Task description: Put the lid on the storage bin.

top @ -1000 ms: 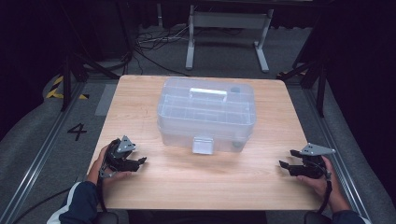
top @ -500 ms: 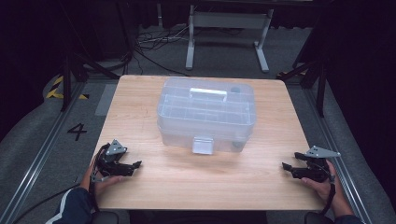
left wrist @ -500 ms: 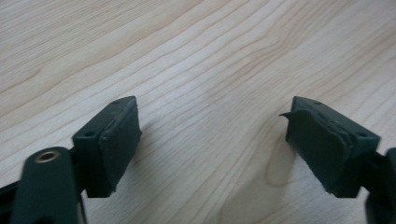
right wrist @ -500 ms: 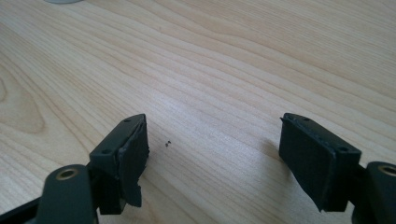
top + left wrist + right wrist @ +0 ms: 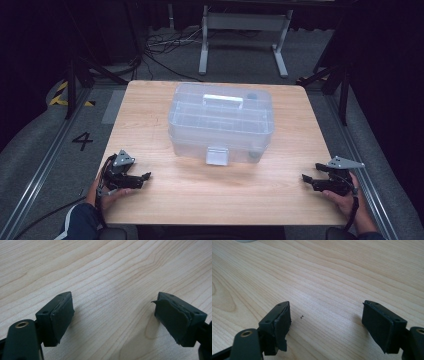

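Two tools rest low on the table [image 5: 165,200], both spread wide with nothing between the jaws: left tool [image 5: 145,177], right tool [image 5: 306,180]. Clear plastic box [image 5: 221,122] sits ahead of both, between them and well apart, lid closed, latch [image 5: 217,155] facing the person. Risk: clear walls make edges hard to judge, so a tool could nudge the box or slip off the latch. Box contents too faint to tell.

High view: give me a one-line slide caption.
A latched clear plastic storage box sits mid-table, flanked by the left gripper and right gripper, both open and empty.
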